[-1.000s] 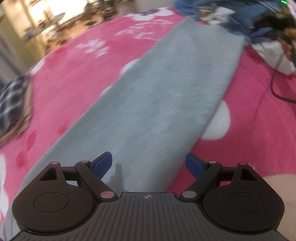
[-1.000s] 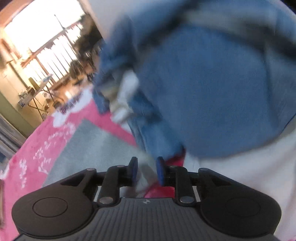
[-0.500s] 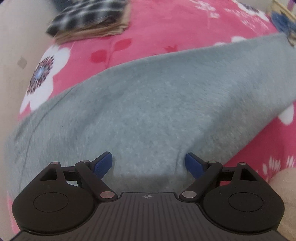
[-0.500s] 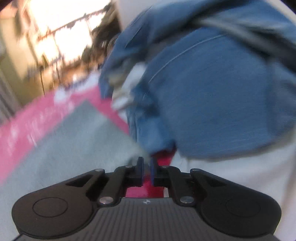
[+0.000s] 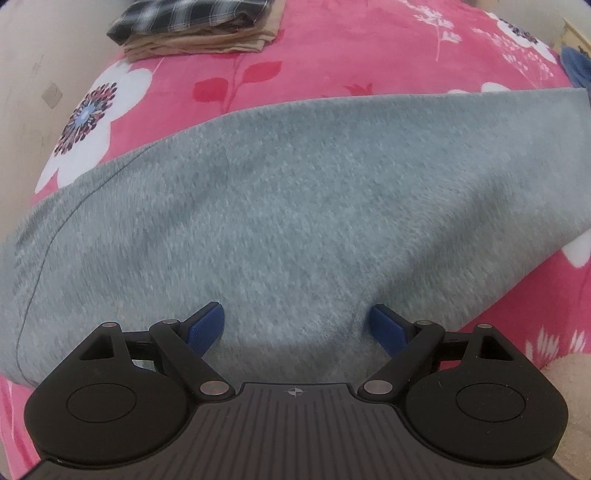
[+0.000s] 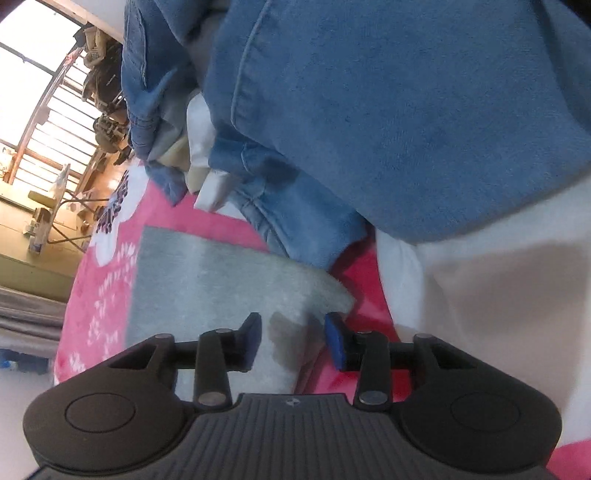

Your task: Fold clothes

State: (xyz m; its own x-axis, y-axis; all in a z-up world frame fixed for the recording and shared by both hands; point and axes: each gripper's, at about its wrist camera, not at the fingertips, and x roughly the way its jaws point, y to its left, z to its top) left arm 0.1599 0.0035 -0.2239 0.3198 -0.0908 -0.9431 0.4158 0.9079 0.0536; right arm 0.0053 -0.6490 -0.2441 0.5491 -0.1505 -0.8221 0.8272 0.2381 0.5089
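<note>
A long grey fleece garment [image 5: 295,206] with a soft, short nap lies spread flat on a pink plush blanket [image 5: 332,55] printed with white flowers and red leaves. In the left wrist view it fills the middle of the picture from the left edge to the right, its far edge curving across the blanket; a thin dark seam runs along its left end. The surface is smooth, with only faint darker patches in the nap. In the right wrist view the same grey cloth shows a squared end with a straight far edge and a corner at the right, near the heap beyond it.

The left gripper [image 5: 297,325] hangs just over the near part of the grey garment with its blue-padded jaws spread wide; the cloth lies under them and nothing is pinched.

The right gripper [image 6: 293,339] stands over the garment's right corner. Its jaws are opening, with a narrow gap between the blue pads, and the grey cloth lies below that gap, not squeezed by the pads.

Far left on the blanket sits a folded stack, a dark plaid cloth on beige cloth [image 5: 199,26]. Right of the grey end lie a heap of blue denim clothes [image 6: 388,110] and a white garment [image 6: 498,295].

No brand, label or readable writing shows on any of the clothes.
</note>
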